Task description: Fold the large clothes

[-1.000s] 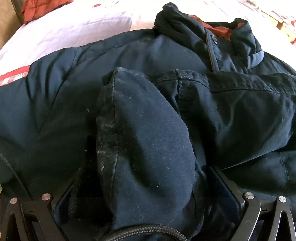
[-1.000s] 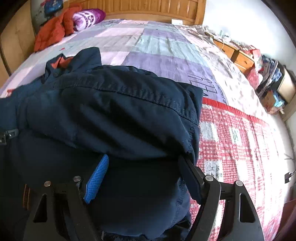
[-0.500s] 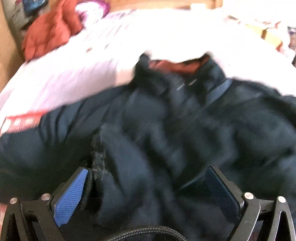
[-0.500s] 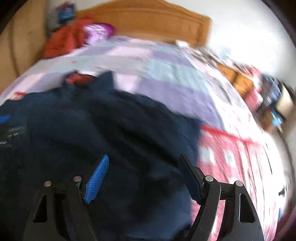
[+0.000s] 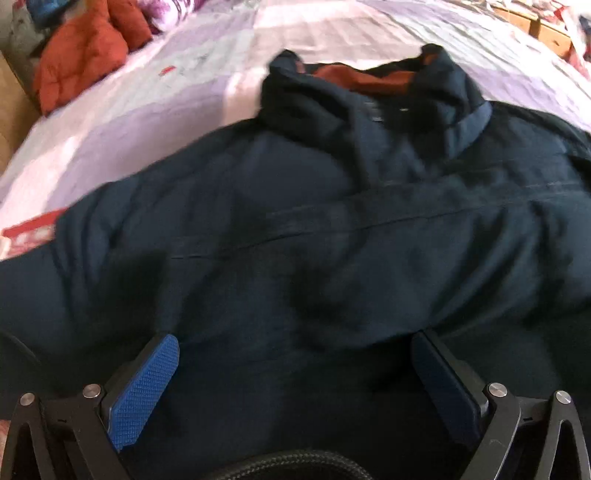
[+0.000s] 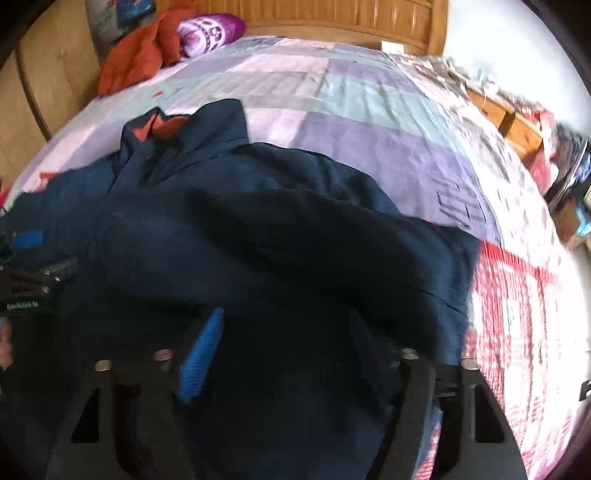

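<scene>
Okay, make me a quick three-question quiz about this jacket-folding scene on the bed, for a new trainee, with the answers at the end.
1. True or false: the left gripper has its fingers clamped on the navy jacket.
2. What colour is the jacket's collar lining? A green, B rust orange, C white.
3. What lies near the headboard beside the orange garment?

Key: 1 false, the fingers stand apart over the jacket. 2 B. 3 a purple patterned pillow.

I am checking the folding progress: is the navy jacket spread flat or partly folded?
Partly folded: the navy jacket has a sleeve laid across its body.
</scene>
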Action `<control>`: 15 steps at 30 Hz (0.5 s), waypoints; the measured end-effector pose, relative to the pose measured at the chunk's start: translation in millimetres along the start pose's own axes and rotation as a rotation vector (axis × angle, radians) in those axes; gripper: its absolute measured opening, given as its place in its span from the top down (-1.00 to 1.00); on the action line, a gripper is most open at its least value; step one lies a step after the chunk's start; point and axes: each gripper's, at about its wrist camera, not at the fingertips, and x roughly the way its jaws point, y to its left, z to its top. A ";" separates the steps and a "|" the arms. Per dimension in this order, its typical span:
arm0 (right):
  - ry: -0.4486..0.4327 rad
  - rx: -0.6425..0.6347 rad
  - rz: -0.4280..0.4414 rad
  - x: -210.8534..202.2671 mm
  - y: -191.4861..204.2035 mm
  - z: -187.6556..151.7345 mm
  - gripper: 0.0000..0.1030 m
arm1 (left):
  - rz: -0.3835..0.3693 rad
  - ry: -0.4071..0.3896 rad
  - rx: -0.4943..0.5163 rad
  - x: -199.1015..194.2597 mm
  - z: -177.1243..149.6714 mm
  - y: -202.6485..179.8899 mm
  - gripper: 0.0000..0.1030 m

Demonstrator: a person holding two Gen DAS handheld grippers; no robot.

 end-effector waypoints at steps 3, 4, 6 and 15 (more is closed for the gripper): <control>-0.009 0.001 0.002 -6.7 -11.1 -9.1 -0.21 | -0.010 0.040 -0.084 8.7 -5.4 26.9 -1.00; -0.010 0.001 0.001 -7.7 -10.4 -10.1 -0.22 | -0.022 0.050 -0.114 8.0 -4.4 31.5 -1.00; -0.011 -0.003 -0.018 -14.5 -4.3 -10.4 -0.26 | -0.012 0.021 -0.141 -8.6 0.9 31.0 -1.00; -0.121 0.175 -0.160 -38.6 -50.5 11.7 -0.44 | -0.139 -0.135 0.060 -60.8 46.9 -54.4 -1.00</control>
